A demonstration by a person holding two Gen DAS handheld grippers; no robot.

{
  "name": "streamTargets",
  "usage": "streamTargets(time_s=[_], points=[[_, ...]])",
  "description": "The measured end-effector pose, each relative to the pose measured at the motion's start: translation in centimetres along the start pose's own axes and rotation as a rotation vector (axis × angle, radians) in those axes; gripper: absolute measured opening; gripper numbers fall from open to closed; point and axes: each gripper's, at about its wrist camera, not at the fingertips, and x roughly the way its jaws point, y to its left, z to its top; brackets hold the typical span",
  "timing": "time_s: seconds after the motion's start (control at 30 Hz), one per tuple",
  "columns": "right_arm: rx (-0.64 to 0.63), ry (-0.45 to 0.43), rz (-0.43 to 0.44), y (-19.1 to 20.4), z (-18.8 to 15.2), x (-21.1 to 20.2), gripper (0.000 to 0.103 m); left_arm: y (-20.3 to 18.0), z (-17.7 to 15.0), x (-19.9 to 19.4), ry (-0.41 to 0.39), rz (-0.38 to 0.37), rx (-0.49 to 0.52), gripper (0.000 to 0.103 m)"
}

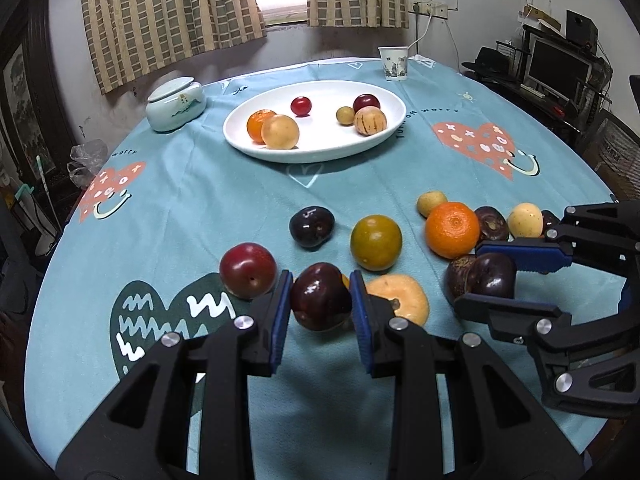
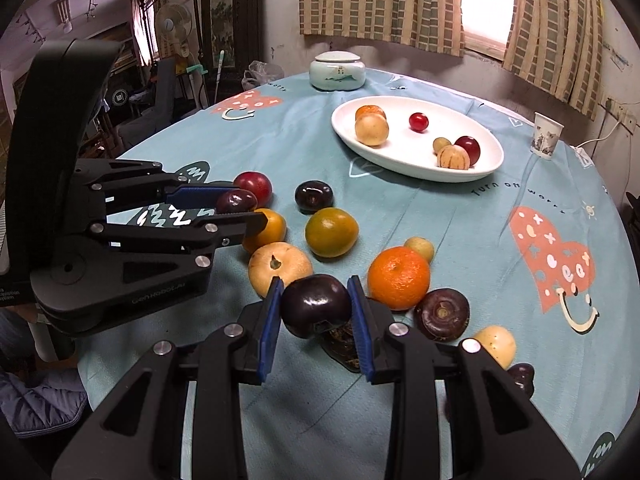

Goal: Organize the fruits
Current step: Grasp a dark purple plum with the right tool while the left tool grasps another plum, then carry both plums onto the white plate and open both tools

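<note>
The table (image 1: 168, 216) is carrying a white plate (image 1: 384, 136) holding six fruits. The left tool (image 1: 320, 300) is pinching a dark red plum (image 1: 320, 296) above the near edge, and the right tool (image 2: 314, 306) is pinching a dark purple plum (image 2: 316, 304) among the loose fruit.

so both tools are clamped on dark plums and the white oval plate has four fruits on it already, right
Not quite: the white oval plate holds six fruits, not four, as the left wrist view shows. The rest stands: the left tool is clamped on a dark red plum and the right tool on a dark purple plum.
</note>
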Motion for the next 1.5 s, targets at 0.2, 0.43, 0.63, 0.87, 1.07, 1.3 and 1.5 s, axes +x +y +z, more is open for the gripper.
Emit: streamTargets(time_s=[0.2, 0.43, 0.63, 0.87, 1.07, 1.3, 1.5], points=[[-0.001, 0.012, 0.012, 0.4, -0.2, 0.3, 0.033, 0.5, -0.3, 0.2, 0.004, -0.004, -0.01, 0.029], [0.003, -0.002, 0.027, 0.8, -0.3, 0.0, 0.033, 1.9, -0.9, 0.0, 0.017, -0.013, -0.026, 0.029], [0.001, 0.009, 0.032, 0.7, -0.2, 0.3, 0.033, 1.8, -0.4, -0.2, 0.021, -0.028, 0.01, 0.029], [0.015, 0.011, 0.048, 0.6, -0.7, 0.7, 0.033, 1.4, -0.7, 0.1, 0.025, -0.034, 0.005, 0.029], [0.008, -0.014, 0.014, -0.2, 0.8, 0.0, 0.033, 1.7, 2.4, 0.4, 0.017, -0.053, -0.01, 0.029], [0.038, -0.178, -0.013, -4.4, 7.3, -1.6, 0.033, 2.9, 11.1, 3.2, -0.02, -0.051, -0.087, 0.03], [0.124, -0.186, -0.024, -9.0, 11.9, 1.2, 0.033, 2.9, 14.8, 8.2, 0.025, 0.029, -0.085, 0.03]])
